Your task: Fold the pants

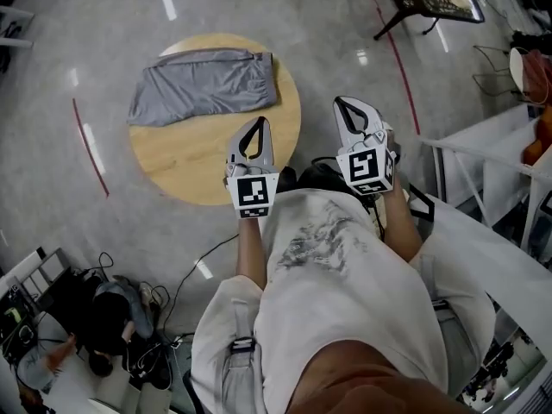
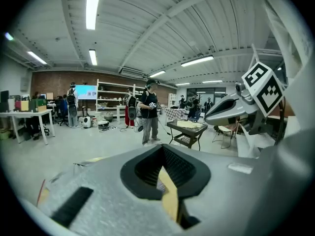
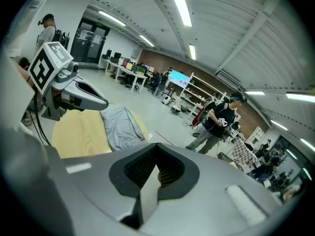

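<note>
The pants are laid on the far side of the table, untouched. The left hand-held gripper and right hand-held gripper are held shut and empty, well short of them. An approach seems in hand, and opened jaws are needed next.

Your white tee has a grey print mid-chest; left gripper, right gripper: grey, b/w marker cubes

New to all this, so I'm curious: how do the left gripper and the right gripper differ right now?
The left gripper hangs over the near edge of the round wooden table; the right gripper is past its rim, above the floor. The left gripper is nearer the grey pants than the right gripper. Both are shut and empty.
</note>
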Available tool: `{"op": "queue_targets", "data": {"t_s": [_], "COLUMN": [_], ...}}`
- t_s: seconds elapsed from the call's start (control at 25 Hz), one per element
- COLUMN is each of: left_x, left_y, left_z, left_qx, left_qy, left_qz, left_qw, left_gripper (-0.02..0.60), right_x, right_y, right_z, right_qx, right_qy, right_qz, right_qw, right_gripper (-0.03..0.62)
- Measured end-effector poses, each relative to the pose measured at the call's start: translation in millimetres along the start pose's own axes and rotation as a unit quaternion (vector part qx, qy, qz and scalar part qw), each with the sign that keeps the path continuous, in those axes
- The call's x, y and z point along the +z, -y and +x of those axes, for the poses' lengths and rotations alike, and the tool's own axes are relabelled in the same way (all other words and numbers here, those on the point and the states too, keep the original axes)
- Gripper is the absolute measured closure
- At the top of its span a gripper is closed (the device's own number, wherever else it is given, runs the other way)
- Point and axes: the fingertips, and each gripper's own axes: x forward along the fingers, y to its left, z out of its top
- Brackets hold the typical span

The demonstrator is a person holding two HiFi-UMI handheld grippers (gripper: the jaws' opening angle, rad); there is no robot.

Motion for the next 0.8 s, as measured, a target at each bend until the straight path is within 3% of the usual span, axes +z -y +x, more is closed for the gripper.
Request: {"op": "queue_targets", "data": {"t_s": [0.28, 0.8], "left_x": [-9, -10], "left_y": [-25, -48], "left_z": [-3, 10], "left_qx": [0.057, 0.129], "left_qy": [0.009, -0.015], "left_qz": [-0.045, -0.053], "left_qw": [0.9973, 0.9901], "left_gripper": [0.574, 0.574], "right_x": [24, 43], "right_y": [-10, -10], "right_z": [35, 81], "right_qx": [0.053, 0.132], "right_qy": [0.011, 0.054], "right_qz": [-0.066, -0.100], "right_qw": [0.996, 0.985], "right_gripper": [0.585, 0.585]}}
